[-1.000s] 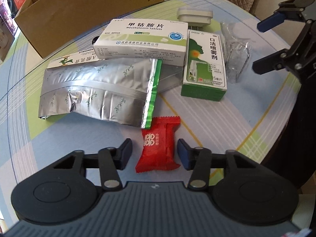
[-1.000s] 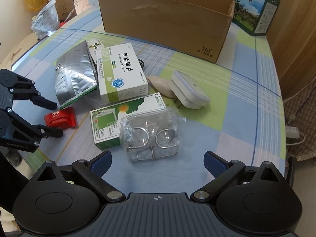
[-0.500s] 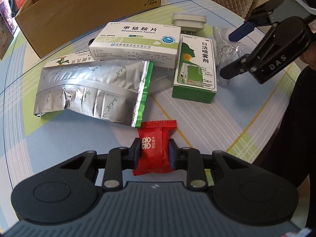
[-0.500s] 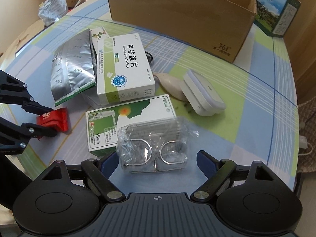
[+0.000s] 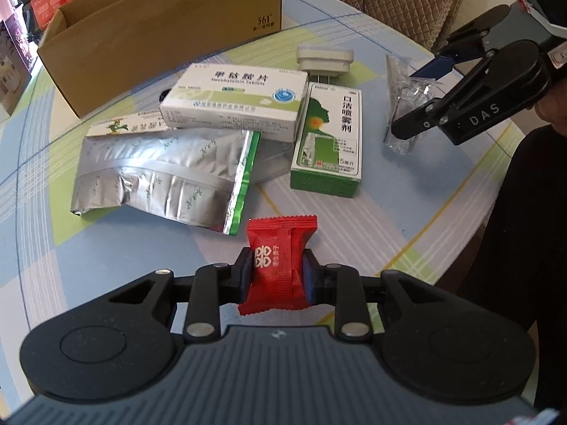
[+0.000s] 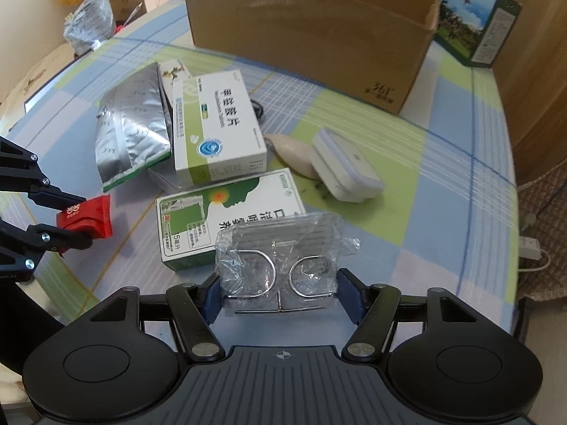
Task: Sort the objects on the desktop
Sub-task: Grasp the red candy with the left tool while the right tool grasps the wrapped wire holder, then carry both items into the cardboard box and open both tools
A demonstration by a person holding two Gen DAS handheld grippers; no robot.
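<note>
Two claws, each at a packet on the checked tabletop (image 5: 117, 258).

Our left claw (image 5: 277, 276) is clamped on a red candy packet (image 5: 275, 265), glossy with crimped ends and white printed characters, near the tabletop's front edge. Our right claw (image 6: 281, 292) brackets a clear plastic bag of wire hooks (image 6: 280, 258) beside the green spray box (image 6: 226, 212); its pads look pressed against the bag, though we cannot tell for sure.

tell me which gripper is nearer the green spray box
Right. The right gripper sits just in front of the green spray box, around the plastic-wrapped hooks touching it. The left gripper is further off, shut on the red candy.
</note>
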